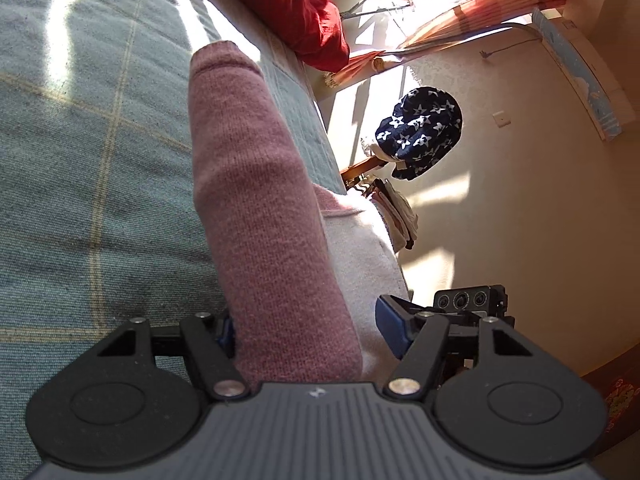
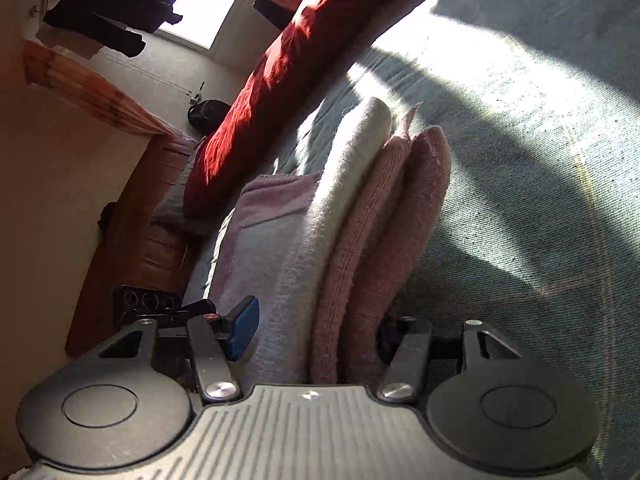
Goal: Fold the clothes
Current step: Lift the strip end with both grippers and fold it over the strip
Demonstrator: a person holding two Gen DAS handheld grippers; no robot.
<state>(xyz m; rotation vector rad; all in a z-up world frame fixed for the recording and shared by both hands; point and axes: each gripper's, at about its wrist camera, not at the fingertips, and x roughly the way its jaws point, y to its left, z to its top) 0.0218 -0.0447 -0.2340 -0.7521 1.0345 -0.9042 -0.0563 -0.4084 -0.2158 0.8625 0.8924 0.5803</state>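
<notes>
Both claws set around a folded pink and white knit garment on a bed.

Left wrist view: to the left of the left claw (image 1: pixel 310 330) lies the blue-green checked bed cover (image 1: pixel 92 152); between its fingers runs the pink knit garment (image 1: pixel 256 200), folded into a long roll extending straight ahead. The jaws stand apart around it, the left pad hidden by fabric, the blue right pad (image 1: pixel 394 330) off the cloth. Ahead and to the right sit a red pillow (image 1: pixel 296 8) and a star-patterned cloth (image 1: pixel 420 132).

Right wrist view: the right claw (image 2: pixel 316 328) likewise brackets the garment's stacked layers (image 2: pixel 360 220), jaws apart; whether the right-hand pad touches cannot be told. The other claw's blue pad (image 2: pixel 244 328) shows at left.
</notes>
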